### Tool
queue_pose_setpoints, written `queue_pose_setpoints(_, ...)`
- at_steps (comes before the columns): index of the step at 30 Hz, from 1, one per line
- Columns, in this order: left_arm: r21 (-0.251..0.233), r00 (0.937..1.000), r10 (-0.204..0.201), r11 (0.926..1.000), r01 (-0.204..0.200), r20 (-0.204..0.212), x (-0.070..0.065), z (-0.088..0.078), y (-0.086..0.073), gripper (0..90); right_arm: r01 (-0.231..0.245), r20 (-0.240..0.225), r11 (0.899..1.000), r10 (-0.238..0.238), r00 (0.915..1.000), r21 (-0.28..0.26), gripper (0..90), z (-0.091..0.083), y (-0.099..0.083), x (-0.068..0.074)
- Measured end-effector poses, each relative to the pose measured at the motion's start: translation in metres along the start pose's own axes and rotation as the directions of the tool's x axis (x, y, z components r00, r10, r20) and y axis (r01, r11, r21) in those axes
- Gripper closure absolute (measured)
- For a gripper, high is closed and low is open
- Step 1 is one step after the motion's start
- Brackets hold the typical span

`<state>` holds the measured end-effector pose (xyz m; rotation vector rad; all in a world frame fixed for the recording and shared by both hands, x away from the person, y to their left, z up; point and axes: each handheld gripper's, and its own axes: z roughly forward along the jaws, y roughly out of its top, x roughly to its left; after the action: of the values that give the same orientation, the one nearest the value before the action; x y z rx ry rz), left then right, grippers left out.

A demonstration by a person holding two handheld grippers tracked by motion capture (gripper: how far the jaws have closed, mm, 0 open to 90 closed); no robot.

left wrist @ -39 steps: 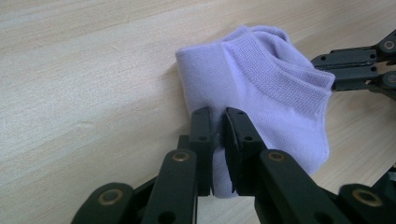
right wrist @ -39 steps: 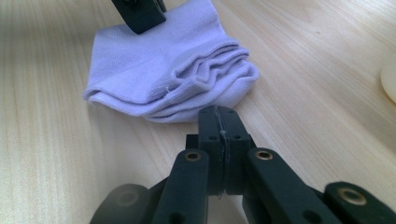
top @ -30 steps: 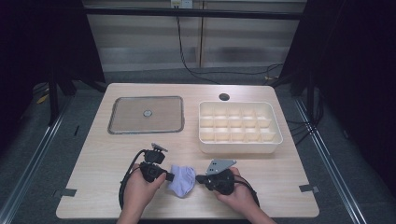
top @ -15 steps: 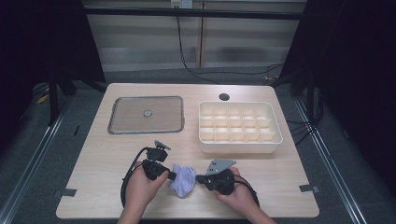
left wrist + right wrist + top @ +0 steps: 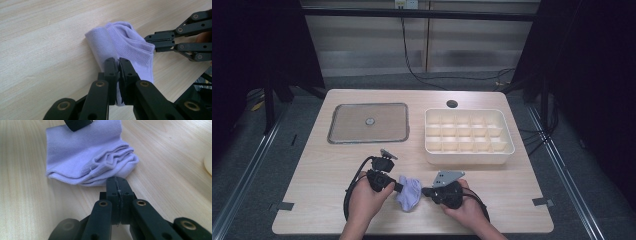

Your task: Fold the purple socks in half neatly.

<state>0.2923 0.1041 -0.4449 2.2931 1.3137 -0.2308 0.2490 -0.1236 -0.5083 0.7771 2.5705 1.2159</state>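
Note:
A folded lavender sock [image 5: 408,192] lies on the wooden table near its front edge, between the two hands. My left gripper [image 5: 401,189] reaches it from the left. In the left gripper view its jaws [image 5: 118,62] are shut on the near edge of the sock [image 5: 120,42], with fabric pinched between them. My right gripper [image 5: 424,191] points at the sock from the right. Its jaws [image 5: 117,181] are shut with nothing between them, the tips right at the bunched edge of the sock [image 5: 82,152]. The right gripper's tip [image 5: 148,42] sits beside the cuff.
A white tray [image 5: 469,156] divided into several compartments stands at the right, behind the right hand. A flat grey metal tray [image 5: 337,136] with a small knob lies at the back left. A round hole [image 5: 452,104] is in the tabletop. A black cable [image 5: 353,184] loops by the left hand.
The left hand has edged slightly to the right with the sock's edge in its jaws. The right gripper and the sock have stayed where they were.

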Motion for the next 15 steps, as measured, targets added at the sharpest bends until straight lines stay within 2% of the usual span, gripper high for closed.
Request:
queue_pose_setpoints(6,0.003,0.9998,0.018,0.9998,-0.018,0.003,-0.0031,-0.0001,0.0022,85.7,-0.001,0.001,1.000,0.001,1.0000,0.000,89.5,0.0003,0.0003,0.0011)
queue_pose_setpoints(10,0.002,0.9999,0.016,0.9999,-0.016,0.003,-0.0055,-0.0001,0.0033,85.8,0.003,0.001,1.000,-0.003,1.0000,0.000,89.4,0.0005,0.0003,0.0010)
queue_pose_setpoints(11,0.010,0.9996,0.029,0.9995,-0.029,0.006,-0.0051,-0.0006,0.0038,85.8,0.003,0.001,1.000,-0.003,1.0000,-0.001,89.4,0.0005,0.0004,0.0011)
queue_pose_setpoints(12,0.001,0.9998,0.020,0.9998,-0.020,0.008,-0.0060,-0.0002,0.0039,85.8,0.003,0.000,1.000,-0.003,1.0000,-0.001,89.4,0.0005,0.0004,0.0011)
queue_pose_setpoints(15,0.001,0.9993,0.037,0.9993,-0.037,0.009,-0.0072,-0.0003,0.0049,85.8,0.002,-0.004,1.000,-0.002,1.0000,0.000,89.4,0.0004,0.0004,0.0015)
